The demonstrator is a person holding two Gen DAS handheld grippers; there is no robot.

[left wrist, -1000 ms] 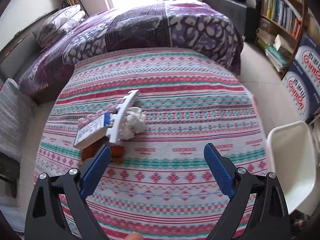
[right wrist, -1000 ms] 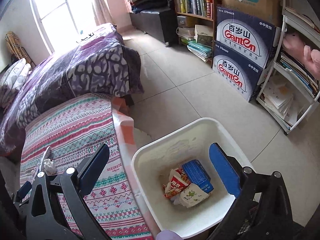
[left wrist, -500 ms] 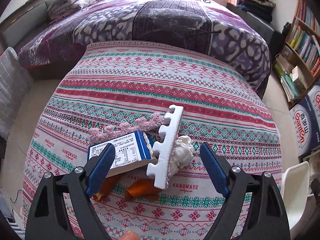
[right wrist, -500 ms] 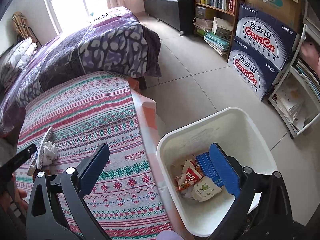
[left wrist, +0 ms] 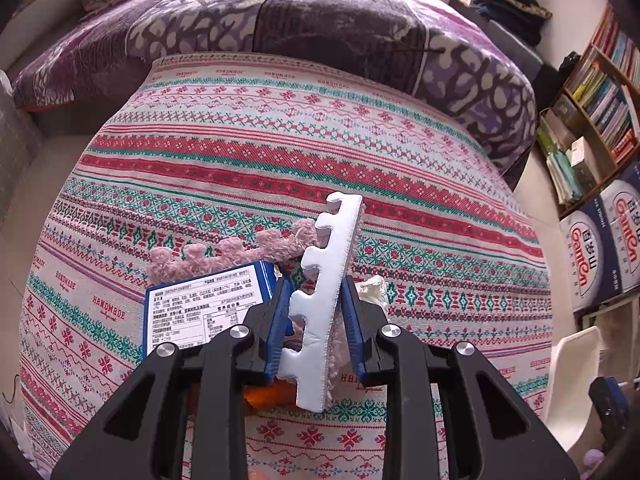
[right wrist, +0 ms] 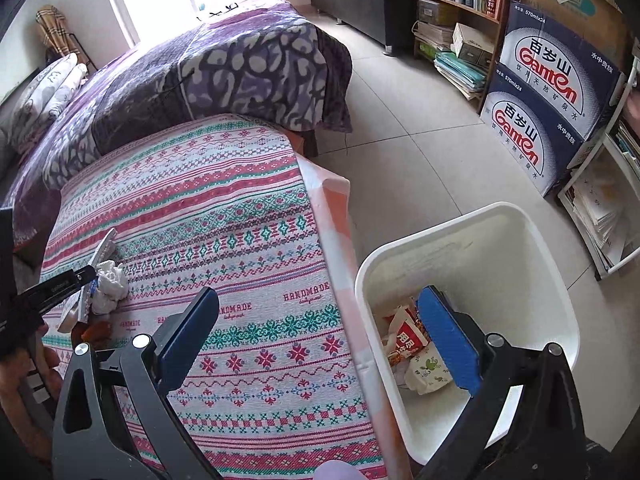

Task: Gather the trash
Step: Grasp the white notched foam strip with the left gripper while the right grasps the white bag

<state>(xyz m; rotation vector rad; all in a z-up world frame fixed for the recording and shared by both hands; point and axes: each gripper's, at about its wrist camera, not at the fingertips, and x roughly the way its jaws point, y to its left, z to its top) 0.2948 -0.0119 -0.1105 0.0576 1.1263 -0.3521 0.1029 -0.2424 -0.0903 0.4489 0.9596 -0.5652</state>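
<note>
white foam strip (left wrist: 325, 300) | pink-teal striped cloth (left wrist: 280, 140) | perhaps orange wrapper (left wrist: 266, 396)

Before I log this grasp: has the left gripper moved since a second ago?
Yes. The left gripper came in over the striped cloth to the trash pile, and its jaws have just closed on the white foam strip.

Two foam strips (left wrist: 326, 300), one blue carton (left wrist: 202, 310), one crumpled tissue (right wrist: 109, 286), one white bin (right wrist: 532, 280), two water cases (right wrist: 552, 92).

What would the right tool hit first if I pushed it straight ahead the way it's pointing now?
Probably the near rim of the white bin, or the table's edge beside it. The open right tool straddles both, and depth is unclear.
</note>
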